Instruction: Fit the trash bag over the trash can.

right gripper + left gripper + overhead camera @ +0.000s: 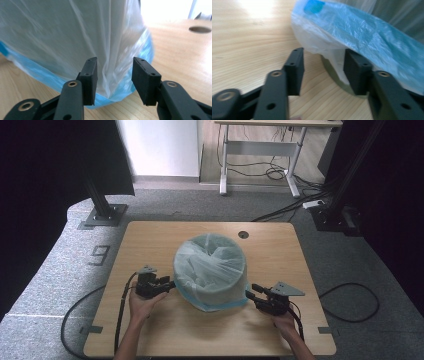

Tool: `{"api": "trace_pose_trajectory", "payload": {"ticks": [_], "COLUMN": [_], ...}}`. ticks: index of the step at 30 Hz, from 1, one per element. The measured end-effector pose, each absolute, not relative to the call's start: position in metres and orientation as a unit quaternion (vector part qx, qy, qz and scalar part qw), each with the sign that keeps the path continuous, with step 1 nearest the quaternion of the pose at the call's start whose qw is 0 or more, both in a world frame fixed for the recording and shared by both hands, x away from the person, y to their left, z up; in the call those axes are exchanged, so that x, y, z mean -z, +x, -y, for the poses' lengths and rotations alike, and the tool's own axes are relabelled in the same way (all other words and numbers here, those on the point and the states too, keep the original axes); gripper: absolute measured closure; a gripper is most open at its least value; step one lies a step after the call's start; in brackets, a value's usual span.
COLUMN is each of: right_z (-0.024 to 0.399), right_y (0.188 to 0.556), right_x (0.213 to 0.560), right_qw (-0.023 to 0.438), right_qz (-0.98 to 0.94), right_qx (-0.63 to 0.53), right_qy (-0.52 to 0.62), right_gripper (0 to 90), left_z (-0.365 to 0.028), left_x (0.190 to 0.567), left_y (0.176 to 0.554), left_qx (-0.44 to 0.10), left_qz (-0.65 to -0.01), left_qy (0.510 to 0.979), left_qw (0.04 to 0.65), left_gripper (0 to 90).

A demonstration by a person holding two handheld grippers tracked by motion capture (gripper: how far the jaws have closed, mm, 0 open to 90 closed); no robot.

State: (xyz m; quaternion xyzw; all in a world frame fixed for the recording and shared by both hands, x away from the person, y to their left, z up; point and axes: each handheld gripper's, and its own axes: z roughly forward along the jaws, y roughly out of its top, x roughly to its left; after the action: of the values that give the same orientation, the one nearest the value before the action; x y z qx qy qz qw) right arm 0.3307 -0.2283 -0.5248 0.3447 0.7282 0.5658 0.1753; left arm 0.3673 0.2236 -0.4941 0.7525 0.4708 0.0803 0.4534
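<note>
A round bin (pixel 212 287), lined with a translucent bag (pixel 210 262) whose blue hem hangs down its outside, stands at the middle of the wooden table (pixel 150 237). The left gripper (pixel 170 283) sits at its left side, jaws spread, nothing pinched. The right gripper (pixel 252 291) is at the lower right, jaws spread around a fold of the bag without pressing it.

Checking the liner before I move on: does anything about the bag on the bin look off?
Yes. The bag hangs loosely right down the bin, its blue hem bunched on the table rather than folded snugly.
</note>
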Motion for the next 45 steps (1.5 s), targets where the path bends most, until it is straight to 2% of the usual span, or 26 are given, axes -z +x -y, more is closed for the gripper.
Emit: {"api": "trace_pose_trajectory", "payload": {"ticks": [5,17,26,30,45], "right_z": [0.233,0.25,0.257,0.257,0.253], "right_y": [0.322,0.317,0.319,0.32,0.318], "right_x": [0.52,0.519,0.517,0.518,0.518], "right_qw": [0.187,0.183,0.184,0.179,0.175], "right_qz": [-0.732,-0.741,-0.728,-0.733,-0.742], "right_qx": [-0.566,-0.556,-0.559,-0.556,-0.548], "right_qy": [0.331,0.329,0.351,0.348,0.344], "right_gripper": [49.7,48.3,48.1,48.1,48.0], "left_z": [-0.241,-0.247,-0.22,-0.2,-0.114], "left_x": [0.478,0.414,0.364,0.35,0.333], "left_y": [0.356,0.344,0.367,0.383,0.434], "left_qx": [-0.091,-0.116,-0.097,-0.064,-0.035], "left_qz": [-0.459,-0.381,-0.342,-0.321,-0.296], "left_qy": [0.739,0.759,0.774,0.782,0.835], "left_qw": [0.485,0.515,0.524,0.53,0.462], "left_gripper": [41.4,28.4,25.9,26.7,27.7]}}
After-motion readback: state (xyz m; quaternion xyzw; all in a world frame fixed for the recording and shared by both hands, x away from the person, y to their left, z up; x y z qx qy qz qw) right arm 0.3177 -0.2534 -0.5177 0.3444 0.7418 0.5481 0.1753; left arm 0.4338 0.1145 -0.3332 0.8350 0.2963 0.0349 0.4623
